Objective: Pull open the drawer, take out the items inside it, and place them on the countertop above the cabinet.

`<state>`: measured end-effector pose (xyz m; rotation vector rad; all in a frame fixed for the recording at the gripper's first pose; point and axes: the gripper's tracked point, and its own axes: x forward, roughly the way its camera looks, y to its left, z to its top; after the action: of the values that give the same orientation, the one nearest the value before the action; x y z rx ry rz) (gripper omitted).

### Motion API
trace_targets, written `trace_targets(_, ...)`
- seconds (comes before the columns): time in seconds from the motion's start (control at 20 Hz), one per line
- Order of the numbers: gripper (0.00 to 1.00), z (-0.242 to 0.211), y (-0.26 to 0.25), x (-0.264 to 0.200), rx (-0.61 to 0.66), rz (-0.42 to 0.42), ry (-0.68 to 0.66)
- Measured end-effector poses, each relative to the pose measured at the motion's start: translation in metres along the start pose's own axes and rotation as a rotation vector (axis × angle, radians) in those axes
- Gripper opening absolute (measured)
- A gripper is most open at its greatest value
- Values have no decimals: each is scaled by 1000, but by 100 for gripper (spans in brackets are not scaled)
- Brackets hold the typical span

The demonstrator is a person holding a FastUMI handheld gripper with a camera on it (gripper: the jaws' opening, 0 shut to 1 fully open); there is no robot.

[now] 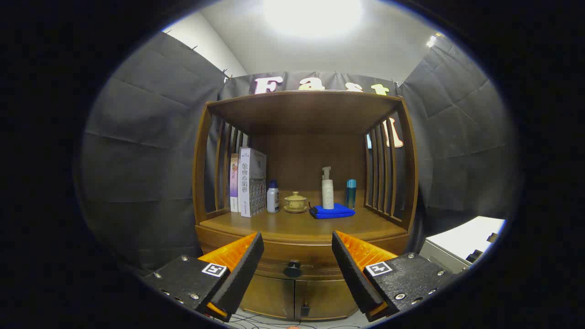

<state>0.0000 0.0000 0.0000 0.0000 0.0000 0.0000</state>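
The tongs (297, 256) stood wide open and empty, the closed drawer's dark knob (292, 268) between and just beyond their fingertips; a skewed closing risked slipping off that small knob.

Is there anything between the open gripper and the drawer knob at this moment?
Nothing visible. The gripper is open, its fingers spread to either side of the drawer knob, which sits ahead of them with open space between. The drawer looks closed.
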Motion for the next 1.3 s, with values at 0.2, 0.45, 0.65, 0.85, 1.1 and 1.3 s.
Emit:
trace_targets(0.2, 94, -2, 4, 3, -20, -14, -11)
trace_targets(0.45, 94, -9, 20, 11, -47, 15, -3)
trace_targets(0.65, 94, -6, 20, 9, -14, 10, -10)
trace_targets(0.85, 94, 2, 11, 7, -2, -11, -19)
trace_targets(1.1, 94, 7, 5, 4, 6, -26, -29)
trace_targets(1.3, 94, 4, 6, 9, 0, -27, -21)
